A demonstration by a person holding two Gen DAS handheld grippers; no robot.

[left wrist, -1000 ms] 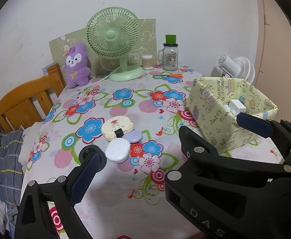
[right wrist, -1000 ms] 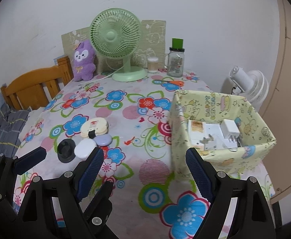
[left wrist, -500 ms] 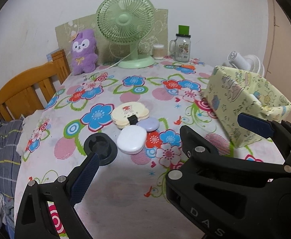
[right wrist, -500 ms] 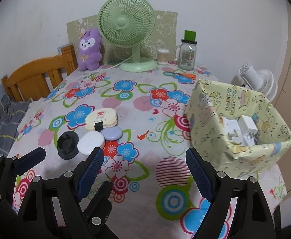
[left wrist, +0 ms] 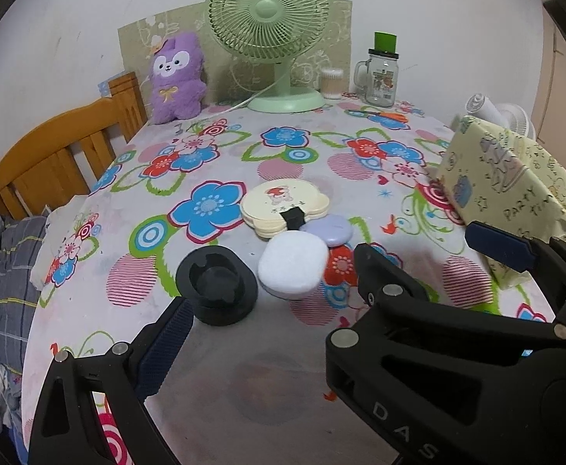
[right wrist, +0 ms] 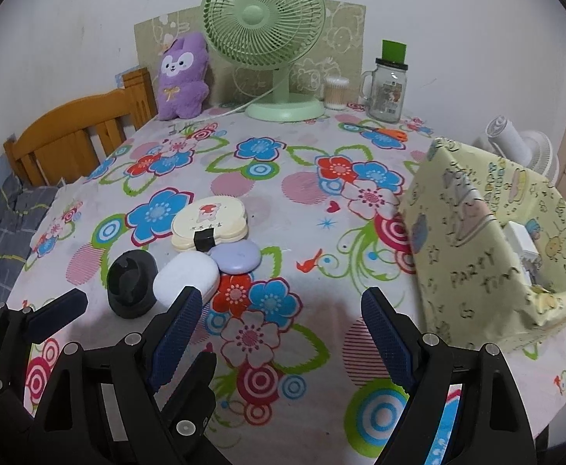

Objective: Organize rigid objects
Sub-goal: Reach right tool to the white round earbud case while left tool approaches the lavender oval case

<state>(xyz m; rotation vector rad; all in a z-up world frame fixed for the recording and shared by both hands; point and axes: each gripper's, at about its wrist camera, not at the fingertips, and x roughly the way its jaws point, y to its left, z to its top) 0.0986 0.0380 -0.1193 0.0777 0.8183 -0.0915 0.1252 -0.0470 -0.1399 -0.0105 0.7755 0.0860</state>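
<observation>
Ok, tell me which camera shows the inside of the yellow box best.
The right wrist view. There the box opens toward the camera and white items show inside. In the left wrist view the box shows only its outer walls; the right gripper's arm covers its lower corner, and the contents are hidden.

Soft, even indoor light, moderately bright, seemingly from overhead; no hard beam, no glare. Faint grey shadow on the tablecloth (left wrist: 221,368) directly under and just ahead of the left gripper (left wrist: 321,290), another diffuse patch between the fingers of the right gripper (right wrist: 279,321). Slight greenish-white cast on the wall (right wrist: 457,19). Sharp enough ahead of the fingers, patterns crisp; no motion smear visible. Heavy fisheye bending: table edge curved, wooden headboard (left wrist: 54,155) bowed far to the left of the gripper, black vignette in all four corners. Near gripper bodies at the bottom large, dark, slightly soft.
</observation>
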